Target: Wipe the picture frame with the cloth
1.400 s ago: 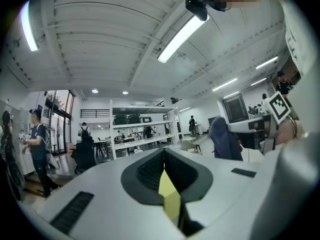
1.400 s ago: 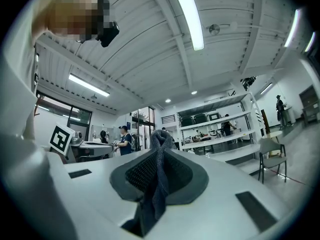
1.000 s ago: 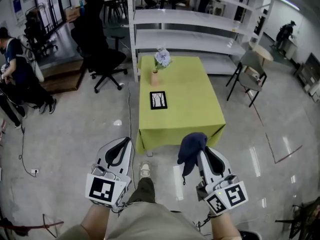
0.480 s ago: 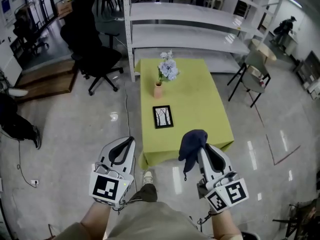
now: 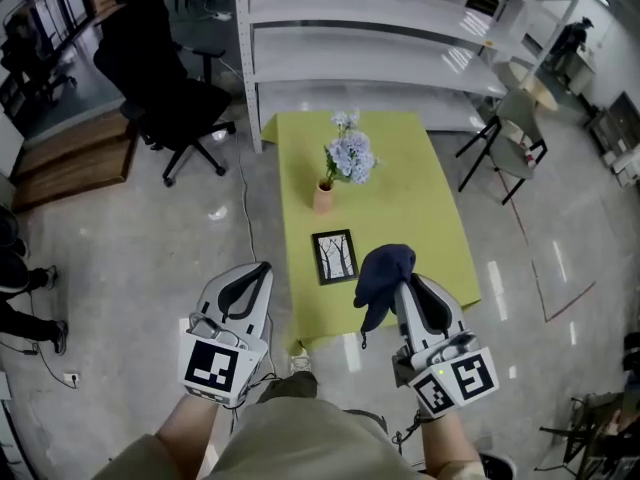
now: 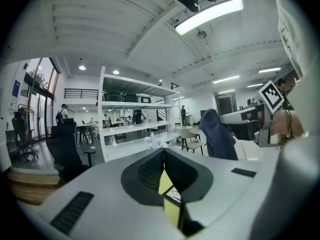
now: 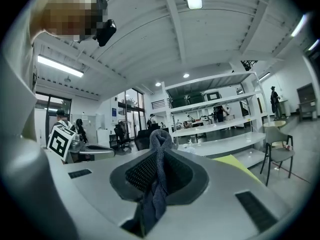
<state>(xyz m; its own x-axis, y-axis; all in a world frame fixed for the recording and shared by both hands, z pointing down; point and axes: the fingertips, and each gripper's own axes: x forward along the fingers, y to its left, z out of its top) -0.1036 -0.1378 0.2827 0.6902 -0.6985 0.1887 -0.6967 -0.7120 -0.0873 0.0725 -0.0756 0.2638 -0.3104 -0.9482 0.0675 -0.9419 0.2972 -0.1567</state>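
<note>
A small black picture frame (image 5: 334, 256) with a tree drawing lies flat near the front of the yellow-green table (image 5: 400, 198). My right gripper (image 5: 399, 280) hovers just right of it over the table's front edge, shut on a dark blue cloth (image 5: 383, 272) that bunches up above the jaws and hangs from them (image 7: 156, 179). My left gripper (image 5: 252, 276) is off the table's left side, above the floor, shut with nothing in it. Through the gap below the left jaws a bit of the frame (image 6: 173, 193) shows. The cloth (image 6: 218, 135) also appears in the left gripper view.
A vase of pale blue flowers (image 5: 345, 160) stands on the table behind the frame. White shelving (image 5: 370, 38) runs behind the table. A black office chair (image 5: 165, 98) is at left, a folding chair (image 5: 510, 133) at right. My shoe (image 5: 297, 360) is by the table's near edge.
The table, frame and vase have come closer and lower in the head view as I walk up. Both grippers keep their pose, the cloth still held in the right.
</note>
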